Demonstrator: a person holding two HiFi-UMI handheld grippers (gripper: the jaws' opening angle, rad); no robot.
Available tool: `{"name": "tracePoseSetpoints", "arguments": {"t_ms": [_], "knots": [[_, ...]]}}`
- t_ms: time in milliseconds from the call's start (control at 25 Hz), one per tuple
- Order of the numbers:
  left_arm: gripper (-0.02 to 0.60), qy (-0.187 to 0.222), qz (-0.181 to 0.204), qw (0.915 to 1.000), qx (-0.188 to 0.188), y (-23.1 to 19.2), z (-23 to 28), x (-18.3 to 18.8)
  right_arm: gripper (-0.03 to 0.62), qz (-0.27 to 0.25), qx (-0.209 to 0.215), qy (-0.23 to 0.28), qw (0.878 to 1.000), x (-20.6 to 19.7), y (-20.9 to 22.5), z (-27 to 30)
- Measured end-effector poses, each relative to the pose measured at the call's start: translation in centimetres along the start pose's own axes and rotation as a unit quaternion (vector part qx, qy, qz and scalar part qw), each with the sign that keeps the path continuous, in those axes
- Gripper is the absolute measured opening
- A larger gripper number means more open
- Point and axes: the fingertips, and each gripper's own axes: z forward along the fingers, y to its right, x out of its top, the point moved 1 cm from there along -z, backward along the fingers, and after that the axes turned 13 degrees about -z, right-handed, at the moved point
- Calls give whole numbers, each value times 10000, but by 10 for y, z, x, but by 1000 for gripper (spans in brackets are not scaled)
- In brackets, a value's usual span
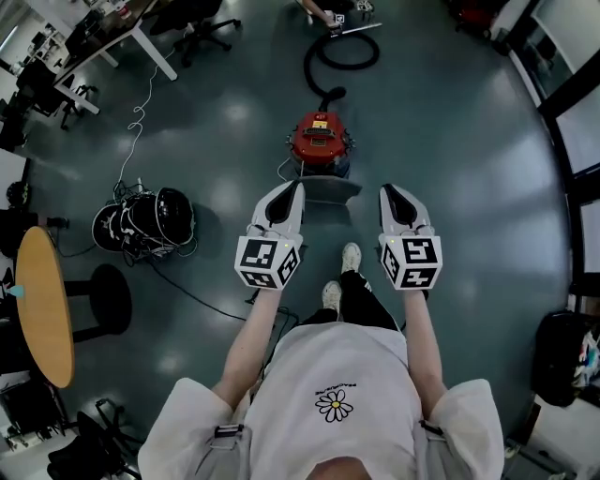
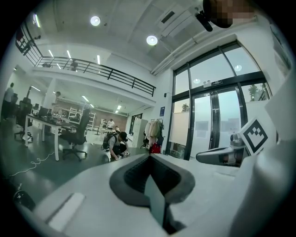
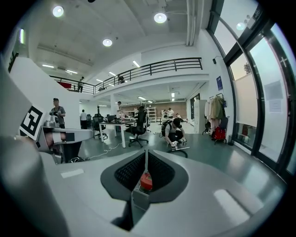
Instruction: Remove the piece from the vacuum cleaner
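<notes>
A red canister vacuum cleaner (image 1: 320, 141) stands on the floor ahead of me, and its black hose (image 1: 342, 52) loops away to a crouching person (image 1: 330, 13). A grey flat piece (image 1: 326, 190) lies against the vacuum's near side. I hold both grippers up side by side above the floor, short of the vacuum. My left gripper (image 1: 292, 188) is shut and holds nothing; its jaws meet at the tip in its own view (image 2: 149, 157). The right gripper (image 1: 388, 192) is shut too (image 3: 146, 152). A sliver of the red vacuum (image 3: 146, 181) shows below its jaws.
A round wooden table (image 1: 42, 305) and a black stool (image 1: 108, 298) stand at the left. Next to them sits a black bundle with cables (image 1: 145, 222). Desks and office chairs (image 1: 202, 23) fill the far left. A dark bag (image 1: 560, 356) lies at right. The person's shoes (image 1: 341, 274) are below the grippers.
</notes>
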Motion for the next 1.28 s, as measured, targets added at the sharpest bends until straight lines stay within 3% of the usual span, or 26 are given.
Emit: {"name": "tracePoseSetpoints", "arguments": {"t_ms": [600, 760, 880, 960, 1080, 1160, 1280], "knots": [[0, -573, 87, 9970, 507, -81, 157, -12, 46, 79, 731, -296, 9969, -10, 68, 180], [1, -1017, 333, 9931, 481, -108, 194, -37, 52, 24, 914, -606, 9940, -33, 68, 217], [0, -1408, 401, 9881, 466, -137, 221, -66, 69, -369, 1070, -925, 9893, -56, 63, 241], [0, -1854, 514, 9802, 476, -170, 243, -102, 93, -883, 1208, -1191, 9816, -79, 57, 263], [1, -2663, 886, 9590, 404, -216, 278, -163, 134, -1496, 1409, -1642, 9648, -124, 50, 297], [1, -3259, 1187, 9377, 190, -238, 297, -206, 158, -1705, 1602, -1831, 9548, -158, 40, 316], [2, -4143, 1622, 8953, -206, -260, 312, -270, 177, -1651, 2032, -2166, 9405, -220, 9, 331]]}}
